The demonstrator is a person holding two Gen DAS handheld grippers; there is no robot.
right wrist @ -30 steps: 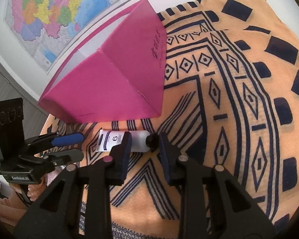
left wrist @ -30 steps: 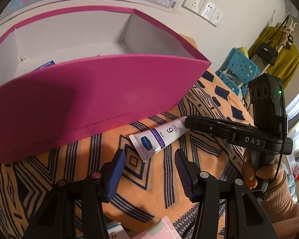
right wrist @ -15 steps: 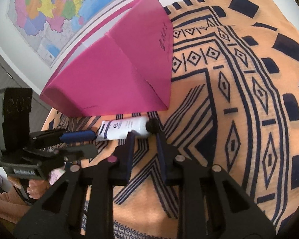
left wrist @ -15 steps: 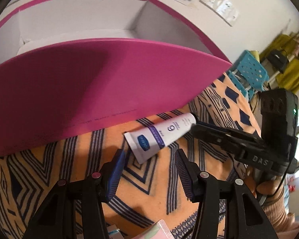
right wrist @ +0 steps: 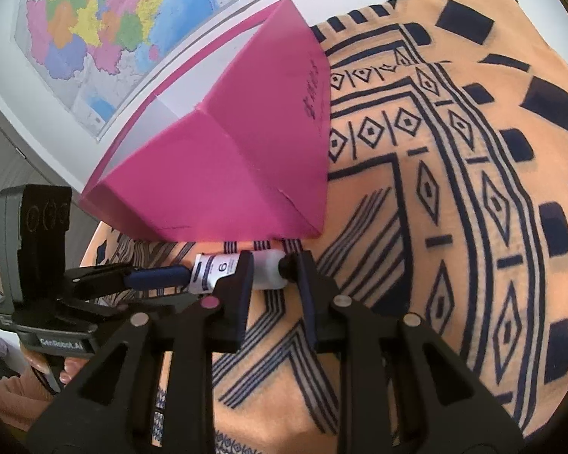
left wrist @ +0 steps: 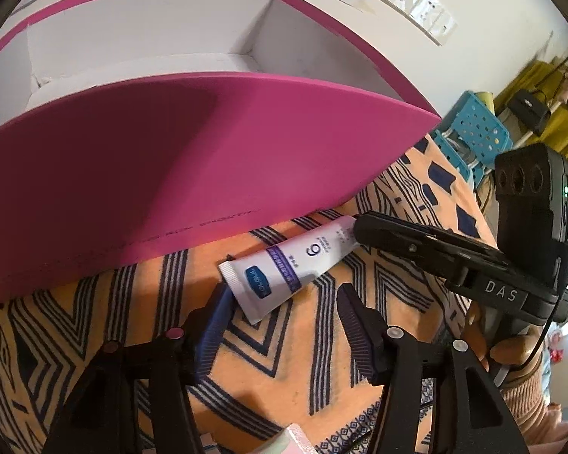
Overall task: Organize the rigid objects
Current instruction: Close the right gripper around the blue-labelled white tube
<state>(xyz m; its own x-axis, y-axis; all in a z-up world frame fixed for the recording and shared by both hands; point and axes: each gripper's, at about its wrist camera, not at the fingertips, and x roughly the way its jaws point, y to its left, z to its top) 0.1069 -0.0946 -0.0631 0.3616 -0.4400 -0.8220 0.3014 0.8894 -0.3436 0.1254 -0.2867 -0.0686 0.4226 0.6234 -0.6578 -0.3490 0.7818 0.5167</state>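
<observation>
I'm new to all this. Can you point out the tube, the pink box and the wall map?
tube (left wrist: 284, 272): left wrist view, on its printed label.
pink box (right wrist: 223, 181): right wrist view, on its outer side wall.
wall map (right wrist: 106, 30): right wrist view, on the coloured regions.

Matt pink cardboard box (left wrist: 140, 174), glossy, probably plastic tube (left wrist: 287, 268), woven patterned cloth (right wrist: 473, 227).

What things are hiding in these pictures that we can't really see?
- Bottom of the pink box: left wrist view, its own front wall hides it.
- Small print on the tube: too small to read in either view.
- Whether the right gripper is pinching the tube: its own fingers hide any contact.
- Pale item: cut off by the bottom edge.
</observation>
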